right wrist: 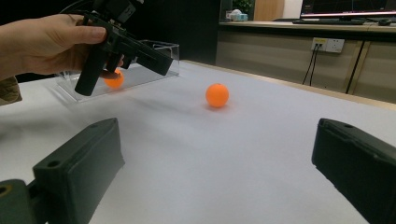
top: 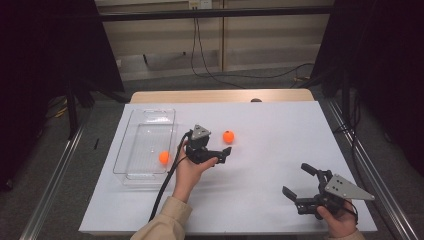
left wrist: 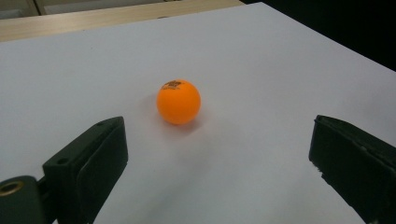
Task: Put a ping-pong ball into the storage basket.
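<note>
An orange ball (top: 228, 136) rests on the white table sheet (top: 280, 125). My left gripper (top: 225, 154) is open just short of it. In the left gripper view the ball (left wrist: 179, 101) lies ahead of the wide-apart jaws (left wrist: 217, 135), touching neither. A second orange ball (top: 164, 157) sits inside a clear plastic tray (top: 150, 127) to the left. My right gripper (top: 295, 179) is open and holds nothing near the front right corner. In the right gripper view both the loose ball (right wrist: 217, 95) and the tray ball (right wrist: 114, 79) are far beyond its jaws (right wrist: 217, 130).
The clear tray (right wrist: 159, 46) has low walls and stands lengthwise near the sheet's left edge. A bare wooden strip (top: 220, 96) runs along the far side of the table. Metal rails and cables flank the table on the floor.
</note>
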`<state>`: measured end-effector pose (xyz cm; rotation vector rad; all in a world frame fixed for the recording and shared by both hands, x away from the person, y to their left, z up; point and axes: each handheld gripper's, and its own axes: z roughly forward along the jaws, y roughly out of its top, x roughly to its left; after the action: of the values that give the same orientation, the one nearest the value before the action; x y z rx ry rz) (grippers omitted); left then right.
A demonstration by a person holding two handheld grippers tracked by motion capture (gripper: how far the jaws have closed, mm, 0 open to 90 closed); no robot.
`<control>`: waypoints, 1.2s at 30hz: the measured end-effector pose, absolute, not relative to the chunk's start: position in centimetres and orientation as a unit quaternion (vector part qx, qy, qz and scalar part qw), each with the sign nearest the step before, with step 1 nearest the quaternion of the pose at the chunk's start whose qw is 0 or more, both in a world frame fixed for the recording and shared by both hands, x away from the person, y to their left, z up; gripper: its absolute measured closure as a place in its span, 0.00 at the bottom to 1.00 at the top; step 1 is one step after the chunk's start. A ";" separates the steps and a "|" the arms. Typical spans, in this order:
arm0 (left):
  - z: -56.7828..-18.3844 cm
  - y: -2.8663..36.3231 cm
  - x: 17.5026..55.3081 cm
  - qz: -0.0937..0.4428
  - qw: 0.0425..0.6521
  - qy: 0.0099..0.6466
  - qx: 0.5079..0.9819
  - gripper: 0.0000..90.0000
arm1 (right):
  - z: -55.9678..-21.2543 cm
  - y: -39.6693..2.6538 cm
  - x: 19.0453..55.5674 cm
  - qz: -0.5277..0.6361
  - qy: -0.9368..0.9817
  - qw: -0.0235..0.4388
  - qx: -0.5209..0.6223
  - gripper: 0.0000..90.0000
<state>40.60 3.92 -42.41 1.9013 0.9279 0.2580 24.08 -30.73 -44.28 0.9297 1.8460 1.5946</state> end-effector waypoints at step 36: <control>-43.4 2.5 42.4 0.116 0.479 0.391 0.777 0.06 | -44.3 -31.0 24.1 0.590 0.680 0.264 0.347 0.01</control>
<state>42.38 2.48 -43.38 1.8975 0.9542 0.2834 24.05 -31.05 -44.28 0.9381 1.8379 1.5936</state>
